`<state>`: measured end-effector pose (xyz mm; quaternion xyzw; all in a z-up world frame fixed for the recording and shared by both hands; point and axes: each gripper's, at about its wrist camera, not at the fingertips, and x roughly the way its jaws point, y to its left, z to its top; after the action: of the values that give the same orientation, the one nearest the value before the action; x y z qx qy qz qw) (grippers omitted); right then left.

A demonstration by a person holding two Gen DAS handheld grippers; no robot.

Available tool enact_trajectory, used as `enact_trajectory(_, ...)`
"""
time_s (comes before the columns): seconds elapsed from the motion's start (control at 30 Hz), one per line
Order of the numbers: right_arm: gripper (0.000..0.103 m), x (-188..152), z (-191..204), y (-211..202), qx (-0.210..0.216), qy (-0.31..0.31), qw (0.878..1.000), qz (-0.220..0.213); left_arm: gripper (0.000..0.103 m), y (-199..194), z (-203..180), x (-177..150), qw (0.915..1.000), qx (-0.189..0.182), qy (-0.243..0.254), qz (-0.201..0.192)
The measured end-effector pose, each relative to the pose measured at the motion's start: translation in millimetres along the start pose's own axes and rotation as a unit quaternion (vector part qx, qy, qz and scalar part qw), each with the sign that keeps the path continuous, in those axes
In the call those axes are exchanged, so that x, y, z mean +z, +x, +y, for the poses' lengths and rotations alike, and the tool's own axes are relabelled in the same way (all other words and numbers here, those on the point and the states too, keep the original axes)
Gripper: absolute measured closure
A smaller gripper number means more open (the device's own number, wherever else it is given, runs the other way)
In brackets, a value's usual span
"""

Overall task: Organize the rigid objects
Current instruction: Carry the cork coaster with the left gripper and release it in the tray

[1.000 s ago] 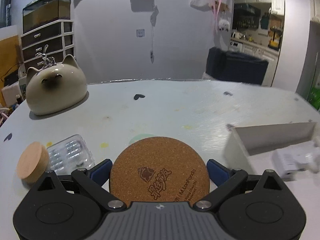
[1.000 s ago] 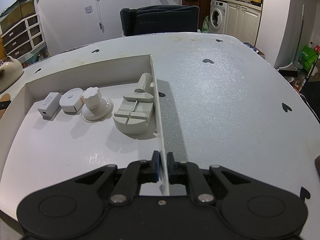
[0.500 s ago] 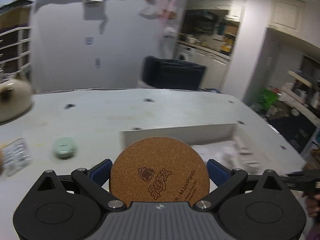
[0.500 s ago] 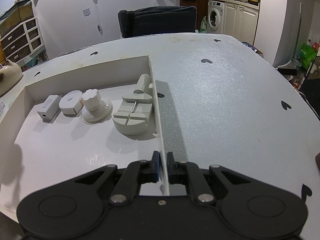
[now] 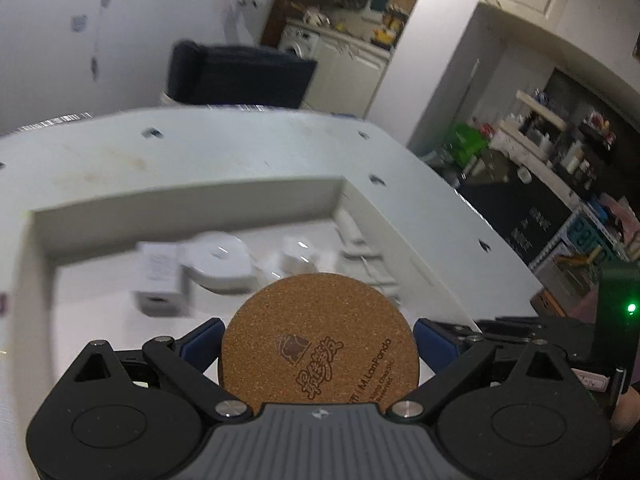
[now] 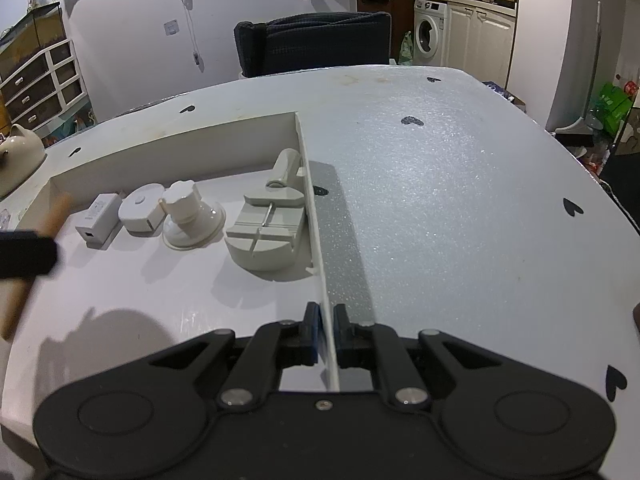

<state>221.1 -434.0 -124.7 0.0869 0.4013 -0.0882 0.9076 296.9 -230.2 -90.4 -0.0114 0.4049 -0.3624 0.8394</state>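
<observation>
A round cork coaster (image 5: pixel 318 340) with a printed logo sits flat between the blue pads of my left gripper (image 5: pixel 318 336), which is shut on it. The coaster hangs over the near part of the white tray (image 5: pixel 180 200). In the right wrist view the coaster (image 6: pixel 56 212) shows edge-on at the left edge, blurred. My right gripper (image 6: pixel 327 320) is shut on the tray's thin right wall (image 6: pixel 316 216). Along the tray's back lie a white adapter (image 6: pixel 98 220), a round white device (image 6: pixel 142 210), a suction-cup knob (image 6: pixel 188 216) and a grey slotted holder (image 6: pixel 264 236).
The white table (image 6: pixel 440 180) with small black heart marks stretches to the right of the tray. A cream cat-shaped pot (image 6: pixel 18 156) stands at the far left. A dark chair (image 6: pixel 316 40) is behind the table's far edge.
My left gripper has swung right with the coaster, from the open table by the cat pot to above the tray, and now enters the right wrist view. The right gripper has not moved.
</observation>
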Motion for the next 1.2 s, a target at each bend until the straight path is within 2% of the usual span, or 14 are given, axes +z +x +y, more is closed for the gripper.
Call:
enact_trajectory(0.23,0.094,-1,-1,0,0.006,0.002,1.0,-0.002,0.004,32,-17,-4,0.999,-0.017,-0.028,0.031)
enact_trajectory(0.5,0.095,-2,-3,0,0.012,0.002,1.0,-0.004,0.003,50,-21,-5,0.998,-0.001,-0.045,0.044)
enact_trajectory(0.6,0.095,-2,-4,0,0.014,0.002,1.0,-0.005,0.0,50,-18,-7,0.9976,0.002,-0.05,0.047)
enact_trajectory(1.2,0.095,-2,-4,0,0.014,0.002,1.0,-0.004,0.0,31,-20,-8,0.9983,0.0,-0.045,0.038)
